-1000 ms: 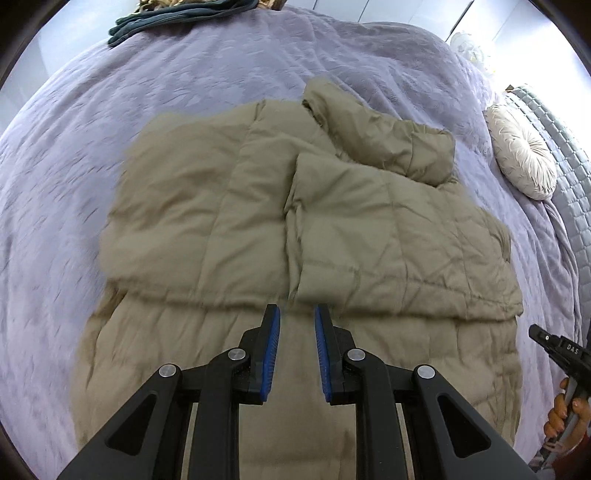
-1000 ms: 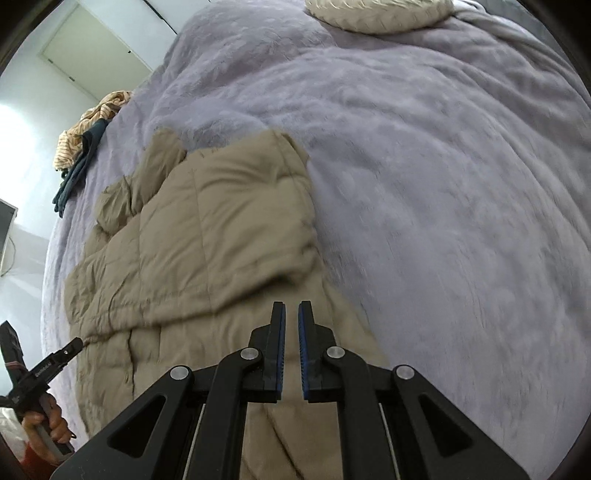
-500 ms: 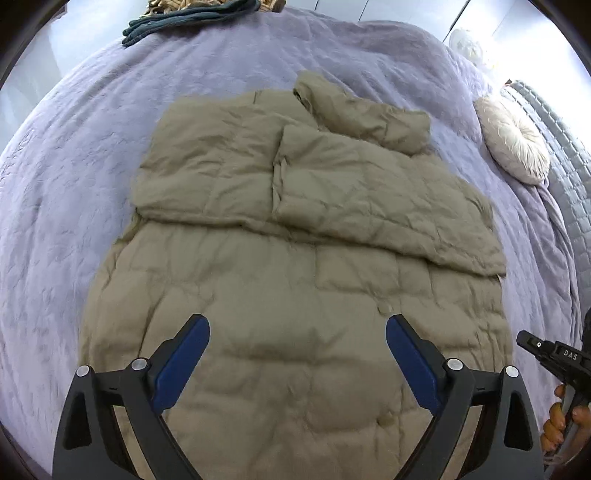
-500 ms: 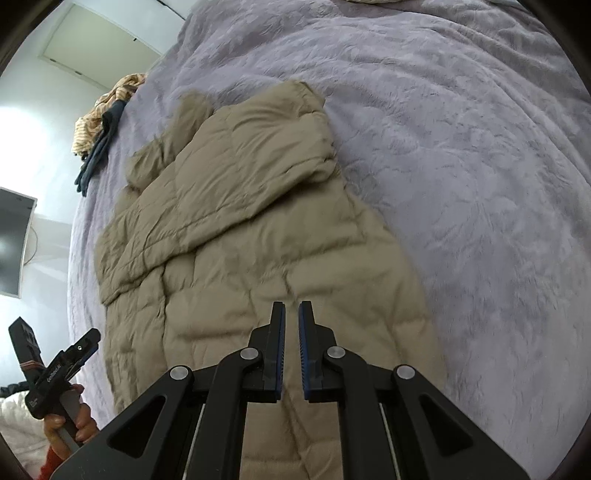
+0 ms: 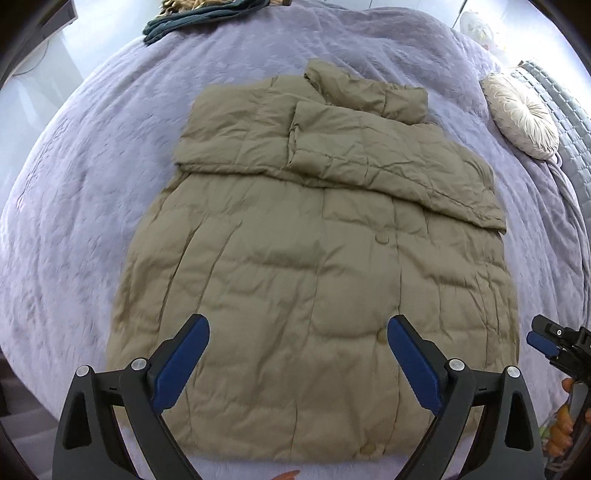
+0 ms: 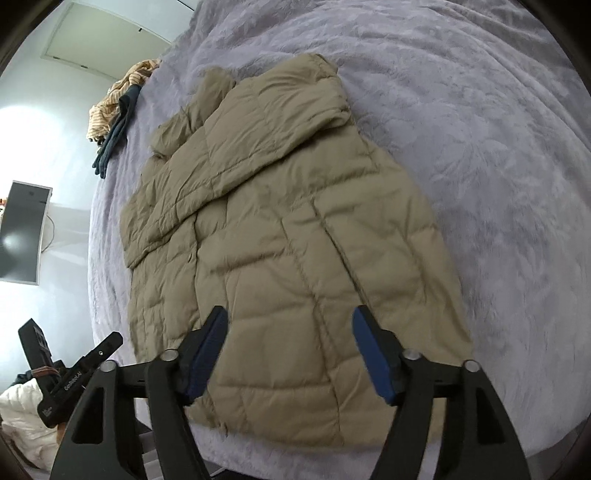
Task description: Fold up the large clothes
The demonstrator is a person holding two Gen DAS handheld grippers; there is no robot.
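Lying flat on the lavender bedspread is a khaki puffer jacket, with both sleeves folded across its chest and the hem toward the bed's near edge. The left gripper hangs above the hem with its blue pads spread wide, holding nothing. The right gripper is also spread wide over the hem's other corner. A round cream cushion sits far right, and dark teal clothes lie at the far edge.

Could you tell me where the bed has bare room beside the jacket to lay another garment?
Bare lilac bedspread flanks the tan quilted puffer jacket. Crowded: round cream cushion beside it, dark teal clothes pile beyond.
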